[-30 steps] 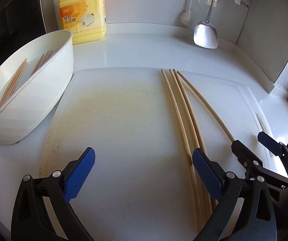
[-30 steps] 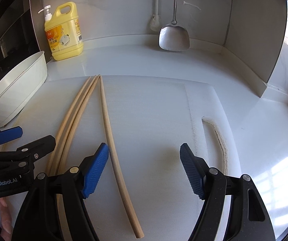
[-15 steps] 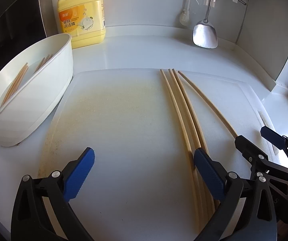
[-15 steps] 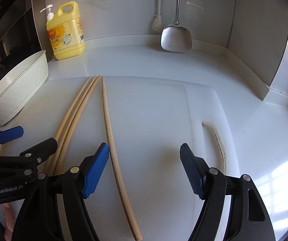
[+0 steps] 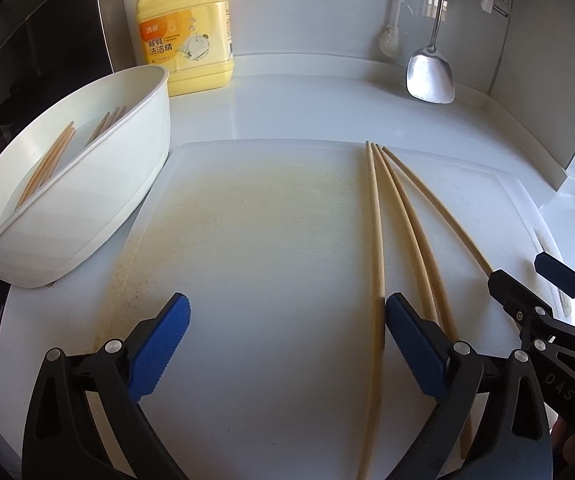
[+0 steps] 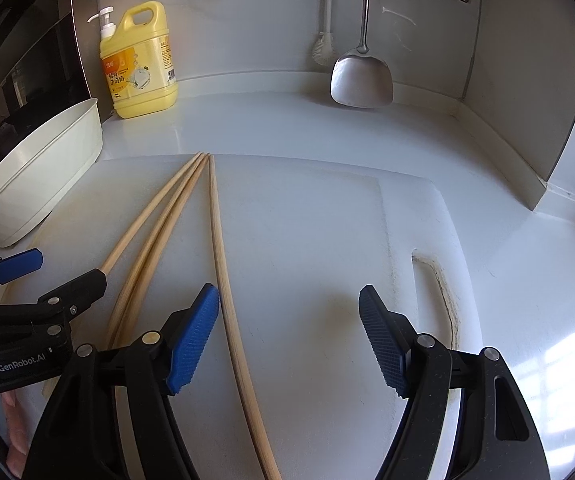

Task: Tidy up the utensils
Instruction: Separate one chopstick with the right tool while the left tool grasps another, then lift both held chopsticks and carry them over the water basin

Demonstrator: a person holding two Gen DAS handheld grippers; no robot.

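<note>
A: Four loose chopsticks [image 5: 375, 240] lie lengthwise on the white cutting board [image 5: 255, 220]. Log from the left, please.

B: Far left, a white oval tub [image 5: 87, 208] sits tilted against the board's left edge; more chopsticks [image 5: 47, 164] rest inside it. Behind it stands a yellow dish-soap bottle [image 5: 185, 28] with a pump.

A: Left gripper [image 5: 287, 340]?

B: Jaws spread wide, nothing between the pads, low over the board. Its right pad [image 5: 411, 344] sits just beside the leftmost chopstick; contact cannot be judged.

A: Right side?

B: Right gripper [image 6: 289, 340] also spread apart, holding nothing. The rightmost chopstick [image 6: 223, 280] runs just inside its left pad [image 6: 193, 336], apart from the other three. Metal spatula [image 6: 361, 80] hangs on the back wall, and the board's handle slot [image 6: 443, 292] is at right.
</note>
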